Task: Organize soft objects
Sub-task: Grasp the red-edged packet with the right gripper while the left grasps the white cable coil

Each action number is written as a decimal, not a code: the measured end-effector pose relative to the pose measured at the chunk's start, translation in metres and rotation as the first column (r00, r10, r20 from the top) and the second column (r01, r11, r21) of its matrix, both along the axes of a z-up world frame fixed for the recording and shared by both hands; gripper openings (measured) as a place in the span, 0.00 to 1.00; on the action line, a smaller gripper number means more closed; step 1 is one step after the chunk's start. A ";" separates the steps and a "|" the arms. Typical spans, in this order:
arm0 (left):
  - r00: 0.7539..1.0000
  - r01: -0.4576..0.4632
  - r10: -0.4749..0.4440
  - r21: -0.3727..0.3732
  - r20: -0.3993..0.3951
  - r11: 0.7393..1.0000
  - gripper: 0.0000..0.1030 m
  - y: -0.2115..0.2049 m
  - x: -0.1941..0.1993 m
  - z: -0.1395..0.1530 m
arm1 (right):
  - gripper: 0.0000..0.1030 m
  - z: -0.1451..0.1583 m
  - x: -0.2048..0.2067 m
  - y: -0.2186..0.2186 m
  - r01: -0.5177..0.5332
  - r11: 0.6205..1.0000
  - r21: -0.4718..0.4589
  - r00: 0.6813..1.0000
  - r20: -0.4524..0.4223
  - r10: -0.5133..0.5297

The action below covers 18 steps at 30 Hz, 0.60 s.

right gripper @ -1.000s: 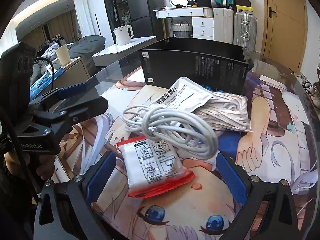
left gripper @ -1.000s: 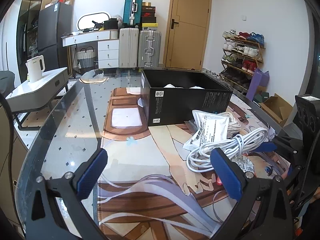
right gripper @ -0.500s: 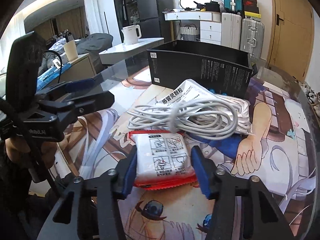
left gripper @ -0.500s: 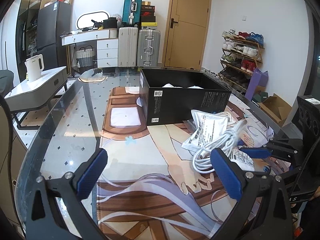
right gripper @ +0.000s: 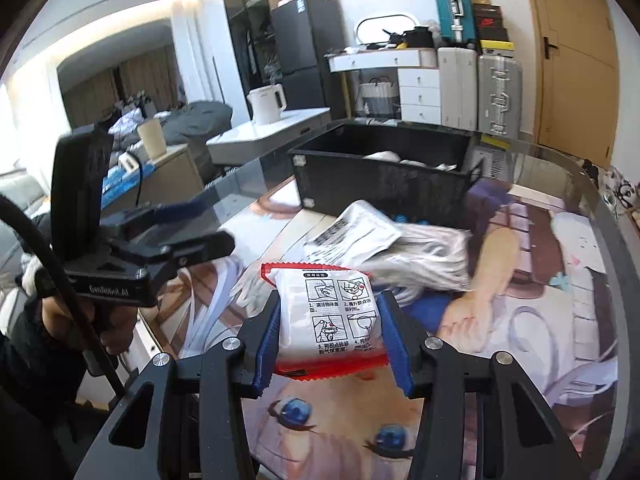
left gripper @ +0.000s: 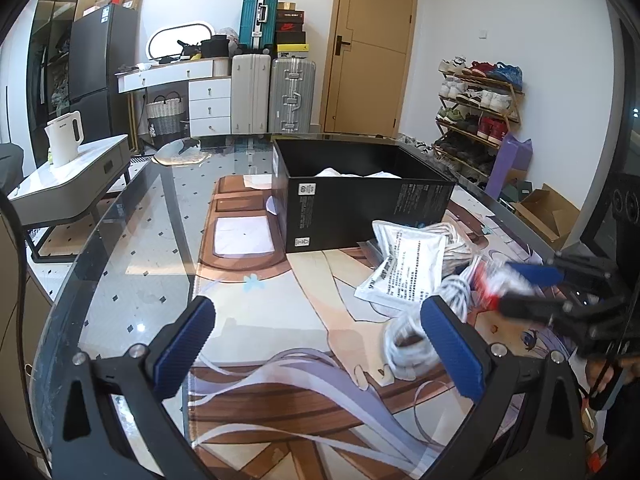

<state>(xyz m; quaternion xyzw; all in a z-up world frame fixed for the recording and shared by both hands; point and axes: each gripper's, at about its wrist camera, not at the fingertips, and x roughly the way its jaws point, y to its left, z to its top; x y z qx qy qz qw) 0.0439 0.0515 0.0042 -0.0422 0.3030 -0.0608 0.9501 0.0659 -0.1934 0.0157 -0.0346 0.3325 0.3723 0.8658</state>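
Observation:
My right gripper (right gripper: 330,308) is shut on a white packet with a red edge (right gripper: 336,320), held just above the printed mat. In the left wrist view the same packet (left gripper: 490,280) shows blurred in the right gripper (left gripper: 510,286) at the right. A coiled white cable (left gripper: 404,344) lies on the mat below it. A flat white pouch (left gripper: 408,264) and a bagged rope bundle (right gripper: 432,256) lie in front of the black open box (left gripper: 360,208), which holds white items. My left gripper (left gripper: 318,312) is open over the mat with nothing between its fingers.
The printed mat (left gripper: 280,320) covers a round glass table (left gripper: 120,260) whose edge curves at the left. A low white side table with a kettle (left gripper: 64,140) stands beyond it. Suitcases (left gripper: 292,96), a door and a shoe rack (left gripper: 476,112) line the far wall.
My right gripper closed on the red-edged packet and raised it. The white cable that lay across the packet slid off onto the mat. The left gripper kept still.

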 end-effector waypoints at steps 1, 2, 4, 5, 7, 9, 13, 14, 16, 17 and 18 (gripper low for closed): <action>1.000 0.004 -0.004 0.002 0.000 1.000 1.00 -0.002 0.000 0.000 | 0.46 0.003 0.001 -0.005 0.017 1.000 0.009 1.000 0.006 -0.017; 1.000 0.009 -0.009 0.002 -0.002 1.000 1.00 -0.003 0.000 0.000 | 0.46 0.006 0.002 -0.010 0.030 0.999 0.020 0.999 0.014 -0.030; 0.999 0.030 -0.030 0.000 -0.011 1.000 1.00 -0.007 0.001 0.000 | 0.46 0.010 0.003 -0.019 0.058 0.998 0.040 0.998 0.024 -0.059; 0.999 0.041 -0.041 -0.002 -0.013 0.999 1.00 -0.009 0.001 0.000 | 0.46 0.011 0.004 -0.022 0.071 0.996 0.044 0.997 0.029 -0.073; 0.997 0.075 -0.075 -0.007 -0.020 0.997 1.00 -0.017 0.002 0.000 | 0.46 0.012 0.007 -0.029 0.100 0.994 0.041 0.994 0.032 -0.101; 0.995 0.094 -0.094 -0.001 -0.026 0.996 1.00 -0.023 0.003 -0.001 | 0.46 0.013 0.010 -0.032 0.122 0.992 0.038 0.992 0.030 -0.124; 0.990 0.136 -0.136 0.010 -0.047 0.991 1.00 -0.040 0.007 -0.004 | 0.46 0.011 0.012 -0.040 0.145 0.989 0.037 0.989 0.022 -0.146; 0.988 0.145 -0.144 0.011 -0.051 0.989 1.00 -0.042 0.008 -0.005 | 0.46 0.011 0.012 -0.041 0.145 0.989 0.036 0.989 0.022 -0.146; 0.983 0.171 -0.169 0.025 -0.066 0.985 1.00 -0.052 0.010 -0.007 | 0.46 0.011 0.012 -0.041 0.145 0.989 0.036 0.989 0.020 -0.146; 0.982 0.179 -0.176 0.035 -0.072 0.983 1.00 -0.056 0.011 -0.008 | 0.46 0.010 0.012 -0.040 0.142 0.989 0.035 0.990 0.018 -0.143; 0.980 0.185 -0.181 0.051 -0.080 0.981 1.00 -0.061 0.012 -0.010 | 0.46 0.009 0.012 -0.039 0.142 0.989 0.033 0.990 0.019 -0.143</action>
